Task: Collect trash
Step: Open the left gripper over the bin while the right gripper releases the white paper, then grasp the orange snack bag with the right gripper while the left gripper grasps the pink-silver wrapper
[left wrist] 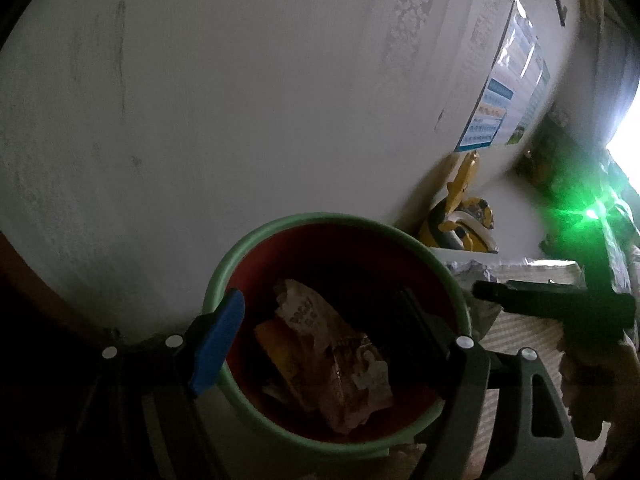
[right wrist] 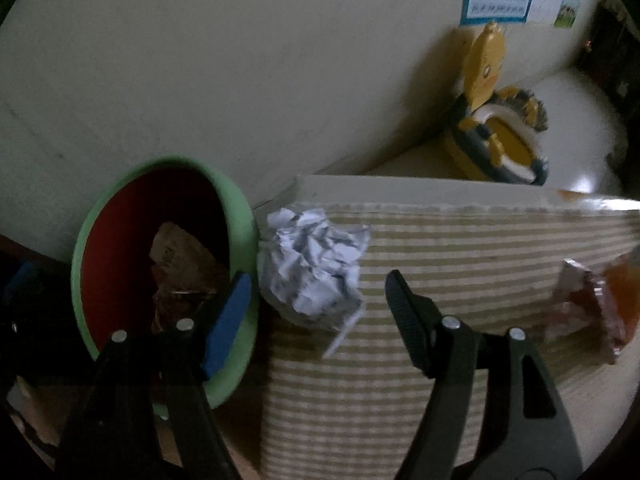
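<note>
We are seeing, only from the right, a paper ball (right wrist: 314, 266) beside the bin (right wrist: 236, 216), between our wide-open, empty right tongs (right wrist: 320, 304); our left tongs (left wrist: 320, 320) are gaping over it.

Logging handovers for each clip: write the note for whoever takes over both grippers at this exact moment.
Left gripper: jaws spread wide across the green bin, its rim between them; whether it bears on the bin is unclear.
Right gripper: open, empty, aimed at the crumpled white paper ball.
Paper ball lies on the striped mat, right beside the bin.
Done: brown wrappers already inside the bin.
Left: grab the paper ball and drop it in, then the reddish foil wrapper at the mat's right edge.
</note>
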Tool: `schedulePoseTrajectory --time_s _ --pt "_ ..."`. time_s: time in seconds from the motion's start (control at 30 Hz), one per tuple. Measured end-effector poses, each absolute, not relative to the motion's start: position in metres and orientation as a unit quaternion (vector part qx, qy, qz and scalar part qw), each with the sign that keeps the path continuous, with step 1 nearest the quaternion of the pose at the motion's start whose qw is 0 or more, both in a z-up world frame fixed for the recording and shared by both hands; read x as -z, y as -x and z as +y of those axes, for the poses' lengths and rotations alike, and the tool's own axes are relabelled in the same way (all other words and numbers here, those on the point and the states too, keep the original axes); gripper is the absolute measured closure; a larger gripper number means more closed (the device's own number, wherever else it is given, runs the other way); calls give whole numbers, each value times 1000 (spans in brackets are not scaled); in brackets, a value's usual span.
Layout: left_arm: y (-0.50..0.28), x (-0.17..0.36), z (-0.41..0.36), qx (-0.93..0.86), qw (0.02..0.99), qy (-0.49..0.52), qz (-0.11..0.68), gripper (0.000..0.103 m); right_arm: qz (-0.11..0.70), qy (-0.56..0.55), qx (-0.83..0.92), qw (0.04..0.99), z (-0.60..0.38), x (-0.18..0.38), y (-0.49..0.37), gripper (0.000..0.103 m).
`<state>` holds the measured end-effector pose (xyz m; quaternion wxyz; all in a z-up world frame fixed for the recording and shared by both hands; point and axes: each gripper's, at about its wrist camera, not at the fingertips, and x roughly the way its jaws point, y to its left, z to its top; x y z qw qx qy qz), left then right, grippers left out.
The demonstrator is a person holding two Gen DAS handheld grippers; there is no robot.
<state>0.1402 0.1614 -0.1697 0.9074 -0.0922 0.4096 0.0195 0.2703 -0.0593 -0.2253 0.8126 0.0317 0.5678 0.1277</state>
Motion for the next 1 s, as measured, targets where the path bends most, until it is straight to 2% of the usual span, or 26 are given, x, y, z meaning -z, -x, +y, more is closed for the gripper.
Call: schedulePoseTrajectory --time_s 0.03,0.17,0.37,0.47,0.6,0.67,0.8,0.9,1.0 --pt "-140 170 162 -19 907 91 410 29 568 -35 -127 812 -59 227 -271 53" --pt "-140 172 168 -26 906 97 411 29 555 -21 -128 822 -56 221 -264 59" --pt "-135 171 180 -51 908 113 400 29 503 -43 -174 845 -43 175 -233 59" --pt "-133 170 185 -63 907 117 399 29 522 -60 -235 818 -19 170 -230 53" --pt "-126 165 187 -70 908 113 396 29 500 -49 -223 836 -13 161 -222 36" --pt "-125 164 184 -68 909 107 398 29 487 -57 -207 847 -25 156 -216 35" --pt "-127 159 172 -55 911 94 399 29 449 -64 -102 885 -91 148 -203 22" --pt "-130 156 157 -39 912 84 400 29 455 -24 11 890 -159 160 -195 20" --pt "-133 154 139 -25 913 72 401 29 468 -43 80 879 -228 175 -185 20"
